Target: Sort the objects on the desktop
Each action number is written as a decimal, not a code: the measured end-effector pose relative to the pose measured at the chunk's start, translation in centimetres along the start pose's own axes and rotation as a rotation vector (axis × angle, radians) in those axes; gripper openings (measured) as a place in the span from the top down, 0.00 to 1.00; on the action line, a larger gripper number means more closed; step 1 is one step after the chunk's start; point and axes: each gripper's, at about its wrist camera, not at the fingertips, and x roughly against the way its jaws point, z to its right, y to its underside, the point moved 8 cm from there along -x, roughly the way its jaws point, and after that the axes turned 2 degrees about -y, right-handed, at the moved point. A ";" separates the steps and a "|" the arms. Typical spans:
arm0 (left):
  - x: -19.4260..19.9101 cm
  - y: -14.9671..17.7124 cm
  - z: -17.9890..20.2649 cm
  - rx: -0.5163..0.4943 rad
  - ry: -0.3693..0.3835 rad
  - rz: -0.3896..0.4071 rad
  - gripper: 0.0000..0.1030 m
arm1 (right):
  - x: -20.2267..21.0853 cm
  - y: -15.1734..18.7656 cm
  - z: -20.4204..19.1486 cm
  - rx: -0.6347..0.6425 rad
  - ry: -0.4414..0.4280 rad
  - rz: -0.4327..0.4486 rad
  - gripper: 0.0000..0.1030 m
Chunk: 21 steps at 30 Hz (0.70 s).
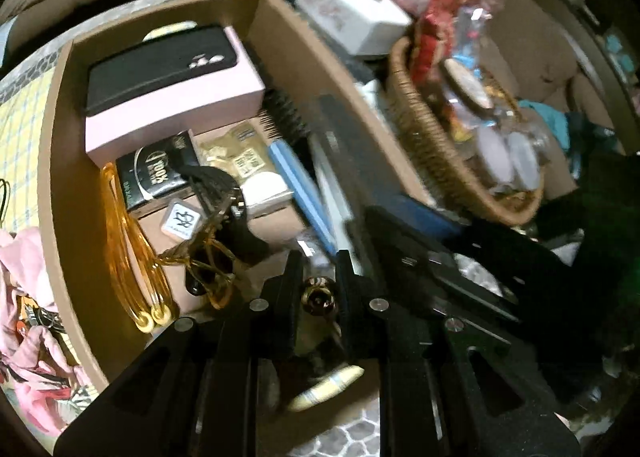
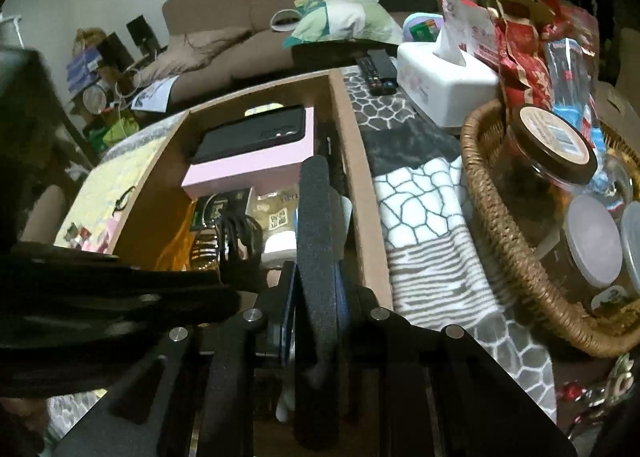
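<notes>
An open cardboard box (image 1: 52, 177) holds a pink box (image 1: 176, 113) with a black phone (image 1: 160, 73) on top, orange hoops (image 1: 128, 249), sunglasses (image 1: 208, 261) and small packets. My left gripper (image 1: 319, 269) hangs over the box's near end, shut on a small glossy brown object (image 1: 319, 299); something cream and striped (image 1: 324, 393) shows below it. My right gripper (image 2: 318, 281) is shut on a long black rough file (image 2: 316, 217) that reaches into the box (image 2: 360, 185), with a blue strip (image 1: 300, 185) beside it.
A wicker basket (image 2: 492, 225) with jars and snack packets stands right of the box on a patterned cloth (image 2: 424, 197). Behind it are a white tissue box (image 2: 444, 85) and remotes (image 2: 376, 69). Pink cloth (image 1: 28, 297) lies left of the box. A sofa (image 2: 248, 17) is beyond.
</notes>
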 end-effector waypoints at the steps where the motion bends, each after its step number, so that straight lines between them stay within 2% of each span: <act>1: -0.4 -0.1 -0.4 0.017 0.000 -0.002 0.86 | 0.0 -0.1 0.0 -0.004 -0.006 0.000 0.82; 3: -1.1 -0.3 -0.9 0.049 0.006 -0.013 0.86 | -0.2 0.0 0.0 -0.032 -0.036 -0.011 0.81; 5: -1.5 -0.5 -1.4 0.084 0.032 -0.019 0.81 | -0.5 0.4 0.1 -0.053 -0.060 -0.031 0.80; 6: -1.4 -0.5 -1.5 0.092 0.038 -0.016 0.71 | -0.3 0.4 0.0 -0.048 -0.058 -0.023 0.80; 7: -1.1 -0.5 -1.6 0.100 0.050 -0.004 0.57 | -0.2 0.4 0.0 -0.042 -0.059 -0.019 0.80; 9: 0.1 -0.7 -1.6 0.108 0.072 0.031 0.50 | -0.1 0.6 -0.1 -0.034 -0.066 -0.026 0.79; 15: 2.4 0.2 -2.2 0.098 0.083 0.051 0.50 | 0.6 1.0 -0.7 0.023 -0.020 -0.036 0.79; 20: 4.0 1.2 -2.5 0.104 0.107 0.072 0.52 | 2.1 0.7 -1.0 0.043 0.002 -0.020 0.78; 21: 4.5 1.4 -2.6 0.104 0.108 0.080 0.55 | 2.2 0.7 -1.2 0.055 0.011 -0.028 0.78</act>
